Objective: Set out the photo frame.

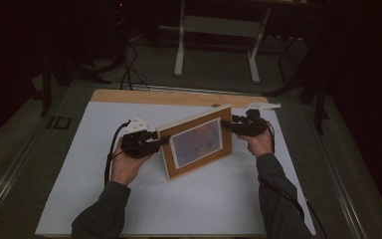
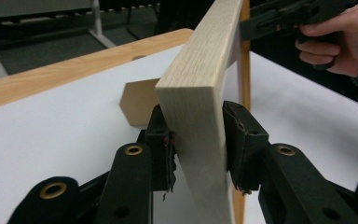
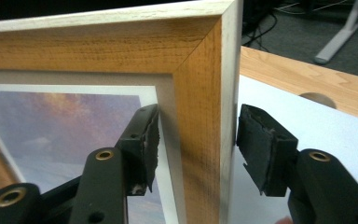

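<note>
One frame [image 1: 197, 142], two grippers on it

The frame stands upright on the white mat [image 1: 79, 169], roughly mid-mat. The left gripper [image 1: 160, 141] is clamped tight on one side edge, and the right gripper [image 1: 227, 123] straddles the opposite edge near the top corner, front pad touching, back pad maybe a hair off. One wooden stand piece [image 2: 137, 100] is behind the frame.

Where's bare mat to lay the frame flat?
Widest free patch: white mat between the picture frame and the near edge, between the forearms. The mat's left strip beyond the left gripper is bare too. Crowded mid-table, where right gripper also clamps the frame.
</note>
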`<act>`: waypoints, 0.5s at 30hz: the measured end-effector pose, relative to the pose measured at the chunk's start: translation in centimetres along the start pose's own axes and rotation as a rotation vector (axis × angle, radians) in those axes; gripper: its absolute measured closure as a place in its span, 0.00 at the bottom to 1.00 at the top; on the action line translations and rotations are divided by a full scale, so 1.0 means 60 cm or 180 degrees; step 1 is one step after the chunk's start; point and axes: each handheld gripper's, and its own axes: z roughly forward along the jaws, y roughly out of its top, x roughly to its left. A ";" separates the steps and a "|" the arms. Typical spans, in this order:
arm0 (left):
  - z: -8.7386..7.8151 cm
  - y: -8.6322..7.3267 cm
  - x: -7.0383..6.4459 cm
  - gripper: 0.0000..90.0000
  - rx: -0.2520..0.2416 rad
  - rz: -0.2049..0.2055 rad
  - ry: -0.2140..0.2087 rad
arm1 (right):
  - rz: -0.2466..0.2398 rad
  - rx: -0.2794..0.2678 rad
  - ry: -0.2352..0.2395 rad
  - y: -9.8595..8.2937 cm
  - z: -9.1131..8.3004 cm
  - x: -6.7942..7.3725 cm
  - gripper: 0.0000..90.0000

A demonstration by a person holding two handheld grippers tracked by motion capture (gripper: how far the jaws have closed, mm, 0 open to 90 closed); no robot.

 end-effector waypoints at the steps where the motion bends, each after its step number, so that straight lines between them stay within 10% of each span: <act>1: 0.001 0.001 0.002 0.74 0.0005 0.0001 -0.0005 | 0.0011 -0.0007 0.0009 -0.001 0.000 -0.001 0.56; 15: 0.013 0.008 0.043 0.73 -0.0025 -0.0029 -0.0115 | 0.0075 -0.0054 -0.0077 -0.009 -0.008 0.001 0.68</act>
